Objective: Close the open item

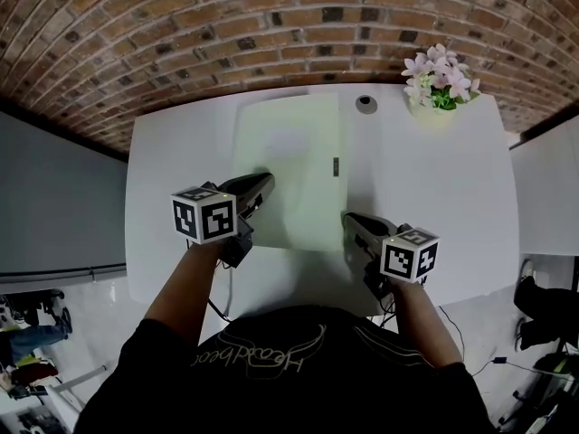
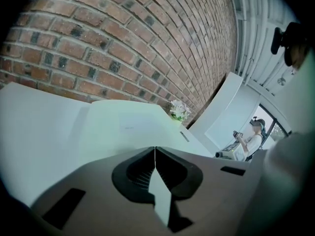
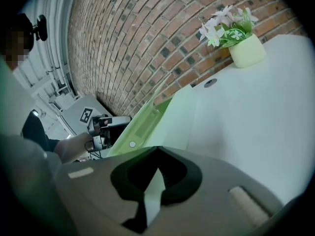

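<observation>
Left claw (image 1: 264, 182) (image 2: 155, 148): jaws together at the tips, with a thin pale sheet pinched between them. That sheet is the left side of the pale green folder (image 1: 294, 152) (image 2: 123, 127).

Right claw (image 1: 347, 217) (image 3: 157, 149): jaws also closed, on a green edge at the folder's (image 3: 177, 117) near right corner.

The folder lies mid-table on the white table (image 1: 425, 197) (image 3: 246, 112), between the two claws. It's open: in the right gripper view the cover is tilted up off the lower leaf, with a small round snap (image 3: 132, 144) showing on its inner face. The left claw is visible past the raised cover.

A short dark clasp strip (image 1: 336, 166) (image 2: 184, 136) sits at the folder's right edge.

Further out, a round grommet (image 1: 365, 104) (image 3: 210, 82) is set in the table near the far edge. A pale pot of pink-white flowers (image 1: 439, 89) (image 3: 246, 50) (image 2: 178, 111) stands at the far right corner. A brick wall (image 1: 271, 25) runs behind the table.
</observation>
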`<state>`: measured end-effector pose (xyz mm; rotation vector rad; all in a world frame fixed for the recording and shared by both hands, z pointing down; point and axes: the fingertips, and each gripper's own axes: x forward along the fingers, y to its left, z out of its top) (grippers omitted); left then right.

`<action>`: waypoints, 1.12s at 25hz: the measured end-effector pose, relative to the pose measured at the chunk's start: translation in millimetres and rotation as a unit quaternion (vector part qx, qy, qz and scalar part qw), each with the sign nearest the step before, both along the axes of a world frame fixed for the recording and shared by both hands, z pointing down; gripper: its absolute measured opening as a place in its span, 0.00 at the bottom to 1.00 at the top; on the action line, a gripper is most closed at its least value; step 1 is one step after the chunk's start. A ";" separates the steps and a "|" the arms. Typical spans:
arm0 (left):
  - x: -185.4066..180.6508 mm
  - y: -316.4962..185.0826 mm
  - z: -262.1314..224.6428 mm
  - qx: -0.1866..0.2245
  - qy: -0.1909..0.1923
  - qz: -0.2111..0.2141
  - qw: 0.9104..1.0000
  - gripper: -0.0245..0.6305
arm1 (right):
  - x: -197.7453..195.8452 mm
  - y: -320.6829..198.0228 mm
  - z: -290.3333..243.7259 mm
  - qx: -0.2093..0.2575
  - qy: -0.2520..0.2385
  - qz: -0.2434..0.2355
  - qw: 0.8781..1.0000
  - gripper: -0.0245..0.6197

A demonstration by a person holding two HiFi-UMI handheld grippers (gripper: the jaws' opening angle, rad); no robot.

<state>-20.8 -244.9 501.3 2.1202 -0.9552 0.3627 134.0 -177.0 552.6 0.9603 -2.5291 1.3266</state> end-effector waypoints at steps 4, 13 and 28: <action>4.3 1.1 5.7 -0.001 -0.023 0.015 1.000 0.04 | 0.5 -0.2 -0.2 0.000 -0.004 0.004 1.000 0.04; 12.2 3.8 14.3 -0.005 -0.063 0.035 0.997 0.04 | -0.2 0.6 -0.6 0.002 -0.008 0.006 1.000 0.04; 21.0 5.1 27.1 -0.020 -0.088 0.047 0.995 0.04 | 0.1 0.5 -0.9 0.001 -0.014 0.002 1.000 0.04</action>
